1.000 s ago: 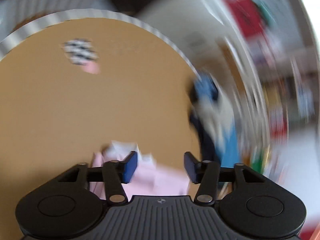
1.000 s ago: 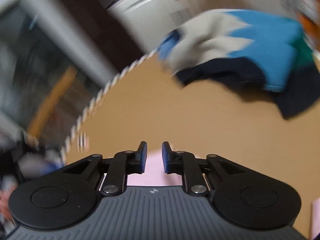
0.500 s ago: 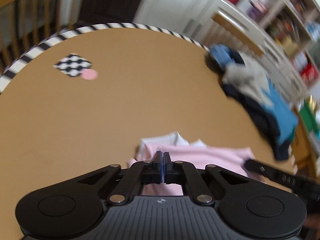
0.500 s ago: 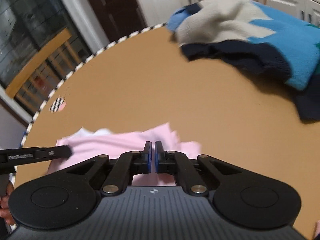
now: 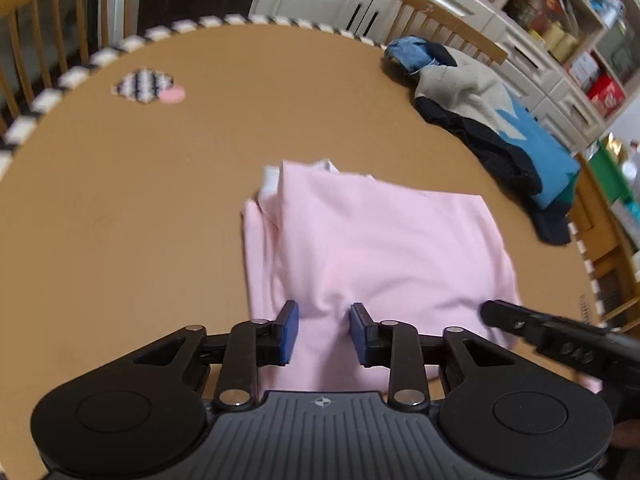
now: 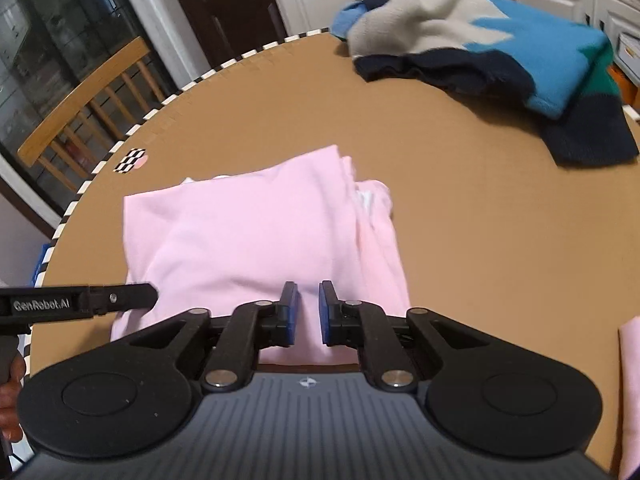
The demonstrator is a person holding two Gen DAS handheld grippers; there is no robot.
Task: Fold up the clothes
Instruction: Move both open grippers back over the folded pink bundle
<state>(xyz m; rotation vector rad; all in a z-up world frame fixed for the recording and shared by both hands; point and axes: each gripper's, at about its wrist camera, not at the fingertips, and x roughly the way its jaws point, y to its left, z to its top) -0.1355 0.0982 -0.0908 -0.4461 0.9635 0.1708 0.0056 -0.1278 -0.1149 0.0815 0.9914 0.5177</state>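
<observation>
A pink garment [image 5: 380,248] lies folded in a rough rectangle on the round brown table [image 5: 160,200], white lining showing at its far edge. My left gripper [image 5: 324,332] hovers at the near edge of the garment. Its jaws are opening, and a small pucker of pink cloth sits between the pads without being pressed. In the right wrist view the same pink garment [image 6: 248,232] fills the middle. My right gripper [image 6: 308,316] stands at its near edge, jaws opening by a narrow gap with cloth below them. Each wrist view catches a finger of the other gripper at its side.
A heap of blue, grey and navy knitwear [image 5: 500,128] [image 6: 480,48] lies at the table's far right. A checkered marker with a pink dot [image 5: 148,84] sits far left. More pink cloth [image 6: 630,380] shows at the right edge. Wooden chairs [image 6: 80,112] ring the striped table rim.
Both grippers came down and closer to the pink garment. Half a second ago both pairs of jaws were shut; now they stand apart, the left wider. The garment lies flat on the table.
</observation>
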